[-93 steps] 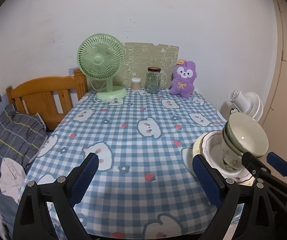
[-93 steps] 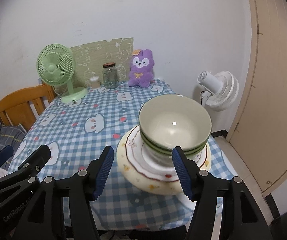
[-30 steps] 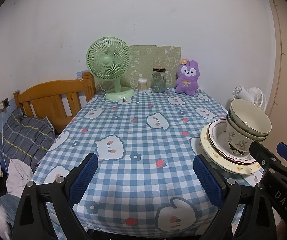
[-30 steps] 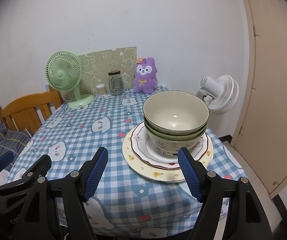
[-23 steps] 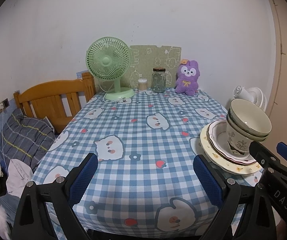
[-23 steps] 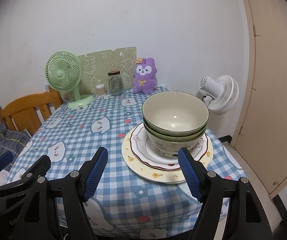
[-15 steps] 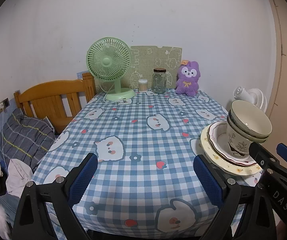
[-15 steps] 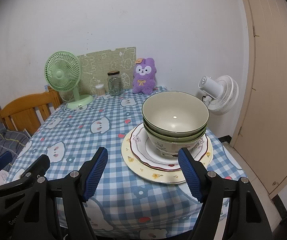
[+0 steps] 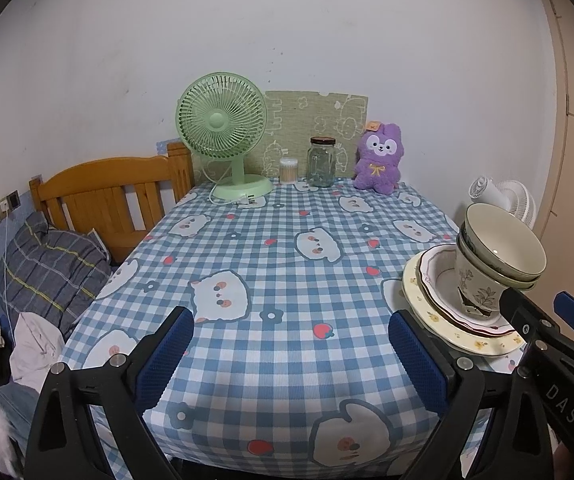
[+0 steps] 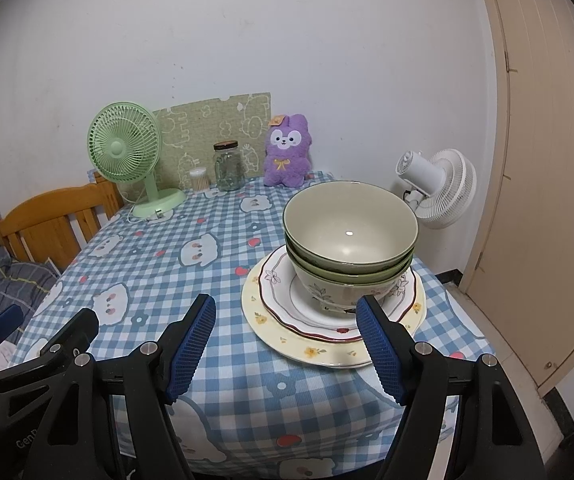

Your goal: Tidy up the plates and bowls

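Three nested bowls (image 10: 349, 240) stand in a red-rimmed white plate (image 10: 283, 300), which lies on a larger cream plate (image 10: 287, 338) with small flowers. The stack sits at the right near corner of the checked tablecloth (image 10: 159, 264). My right gripper (image 10: 287, 344) is open, its blue pads held just short of the stack, nothing between them. In the left wrist view the same bowls (image 9: 495, 256) and plates (image 9: 419, 300) lie at the right edge. My left gripper (image 9: 291, 360) is open over bare cloth (image 9: 279, 264) near the table's front edge, left of the stack.
Along the far wall stand a green desk fan (image 9: 223, 136), a cotton-swab tub (image 9: 288, 170), a glass jar (image 9: 321, 162) and a purple plush toy (image 9: 377, 160). A wooden headboard (image 9: 107, 196) and bedding (image 9: 47, 264) lie left of the table. A white floor fan (image 10: 439, 188) and a door (image 10: 547, 160) are to the right.
Compared with three seconds ago both grippers have drawn back from the stack, which now looks smaller and farther off. Over the last second nothing has visibly moved.
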Motion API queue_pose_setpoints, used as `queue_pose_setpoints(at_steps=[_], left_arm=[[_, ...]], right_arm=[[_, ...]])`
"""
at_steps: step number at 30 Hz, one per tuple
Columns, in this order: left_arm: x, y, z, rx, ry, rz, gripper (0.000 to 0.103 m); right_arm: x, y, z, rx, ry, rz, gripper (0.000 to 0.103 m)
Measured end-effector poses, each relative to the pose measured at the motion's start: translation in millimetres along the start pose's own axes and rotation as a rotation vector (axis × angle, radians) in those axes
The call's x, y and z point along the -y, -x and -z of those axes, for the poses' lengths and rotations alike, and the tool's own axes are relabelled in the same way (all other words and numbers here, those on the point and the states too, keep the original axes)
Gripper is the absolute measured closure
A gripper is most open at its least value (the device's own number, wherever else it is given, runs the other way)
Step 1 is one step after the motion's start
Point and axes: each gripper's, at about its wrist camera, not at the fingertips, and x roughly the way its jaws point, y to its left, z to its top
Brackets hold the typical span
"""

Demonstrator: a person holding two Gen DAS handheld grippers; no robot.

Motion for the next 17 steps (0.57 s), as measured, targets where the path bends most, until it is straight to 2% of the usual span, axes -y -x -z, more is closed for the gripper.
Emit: queue_pose_setpoints(at_steps=[17], left_arm=[[0.0,-2.3,0.5,-0.009,0.009,0.005,0.002]], right_arm=[[-0.1,-2.0,0.0,-0.003,0.002,0.000,0.027]])
